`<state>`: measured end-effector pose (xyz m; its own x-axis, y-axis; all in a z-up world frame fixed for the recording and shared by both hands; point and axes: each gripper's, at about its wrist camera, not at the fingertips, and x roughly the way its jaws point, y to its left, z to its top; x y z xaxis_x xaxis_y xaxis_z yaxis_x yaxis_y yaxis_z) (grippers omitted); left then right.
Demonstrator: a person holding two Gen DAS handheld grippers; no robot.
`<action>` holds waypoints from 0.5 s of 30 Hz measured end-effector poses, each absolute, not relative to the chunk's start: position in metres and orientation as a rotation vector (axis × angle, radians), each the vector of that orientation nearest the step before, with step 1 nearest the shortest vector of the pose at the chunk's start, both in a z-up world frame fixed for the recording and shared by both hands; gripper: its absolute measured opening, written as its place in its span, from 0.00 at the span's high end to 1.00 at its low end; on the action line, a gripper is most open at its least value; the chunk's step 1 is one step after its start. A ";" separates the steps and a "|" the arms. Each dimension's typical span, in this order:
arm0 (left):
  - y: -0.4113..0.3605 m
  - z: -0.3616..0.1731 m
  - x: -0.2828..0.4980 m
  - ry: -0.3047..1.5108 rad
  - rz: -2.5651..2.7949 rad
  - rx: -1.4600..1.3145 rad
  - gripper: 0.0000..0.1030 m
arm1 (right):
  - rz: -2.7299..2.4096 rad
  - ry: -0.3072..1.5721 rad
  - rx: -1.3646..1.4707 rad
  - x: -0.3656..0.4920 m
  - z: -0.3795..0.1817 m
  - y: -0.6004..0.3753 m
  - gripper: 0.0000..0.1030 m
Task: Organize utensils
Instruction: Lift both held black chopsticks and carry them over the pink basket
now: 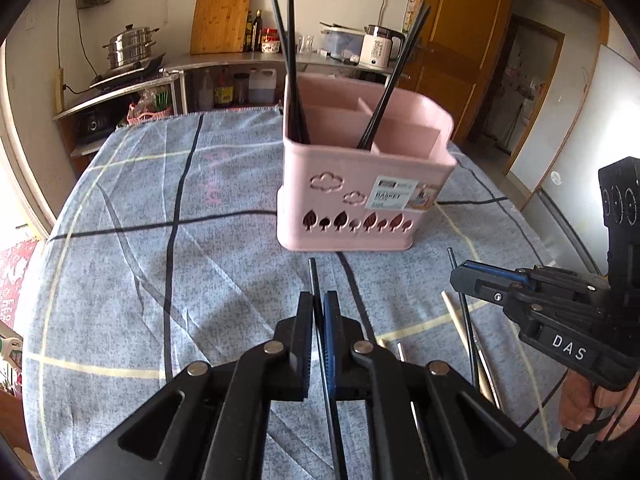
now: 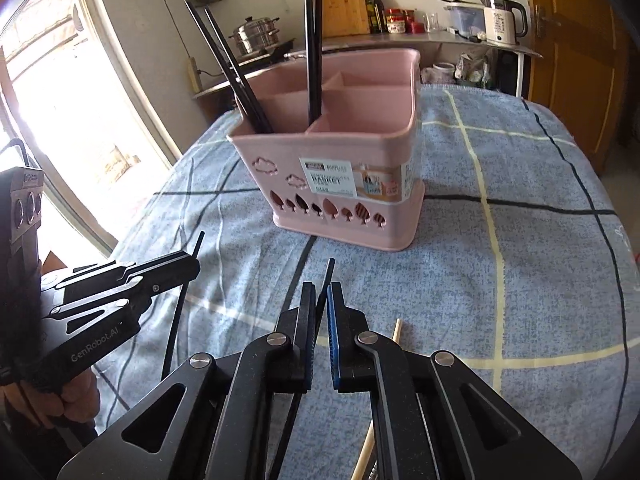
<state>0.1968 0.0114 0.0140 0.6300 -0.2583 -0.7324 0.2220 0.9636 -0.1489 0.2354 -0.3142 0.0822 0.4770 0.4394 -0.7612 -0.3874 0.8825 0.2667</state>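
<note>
A pink utensil basket [image 1: 360,184] with compartments stands on the table and holds several black chopsticks [image 1: 291,60]; it also shows in the right wrist view [image 2: 344,168]. My left gripper [image 1: 319,300] is shut on a black chopstick [image 1: 313,276] that points toward the basket. My right gripper [image 2: 321,292] is shut on another black chopstick [image 2: 329,270]. In the left wrist view the right gripper [image 1: 460,276] is to the right, holding its chopstick [image 1: 454,258]. In the right wrist view the left gripper [image 2: 192,260] is at the left.
A blue plaid cloth [image 1: 160,260] covers the table. A pale wooden chopstick [image 1: 454,316] and metal utensils [image 1: 486,376] lie at the near right. A counter [image 1: 224,58] with a pot, cutting board and kettle stands behind.
</note>
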 end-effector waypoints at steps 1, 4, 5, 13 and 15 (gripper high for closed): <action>0.012 0.023 0.195 0.824 -0.279 -0.044 0.95 | 0.509 0.927 0.064 0.234 0.090 -0.315 0.95; 0.016 0.048 0.190 0.768 -0.292 -0.046 0.95 | 0.517 0.862 0.070 0.228 0.114 -0.315 0.95; 0.017 0.056 0.188 0.749 -0.292 -0.044 0.95 | 0.517 0.842 0.069 0.227 0.121 -0.316 0.95; 0.021 0.101 0.179 0.646 -0.300 -0.030 0.95 | 0.514 0.706 0.057 0.216 0.169 -0.325 0.96; 0.021 0.108 0.178 0.630 -0.301 -0.026 0.95 | 0.514 0.679 0.056 0.215 0.177 -0.327 0.96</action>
<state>0.1779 0.0206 0.1075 0.7660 -0.2847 -0.5764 0.2690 0.9563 -0.1150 0.2146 -0.3271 0.1766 0.6587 0.4715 -0.5863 -0.4357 0.8744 0.2137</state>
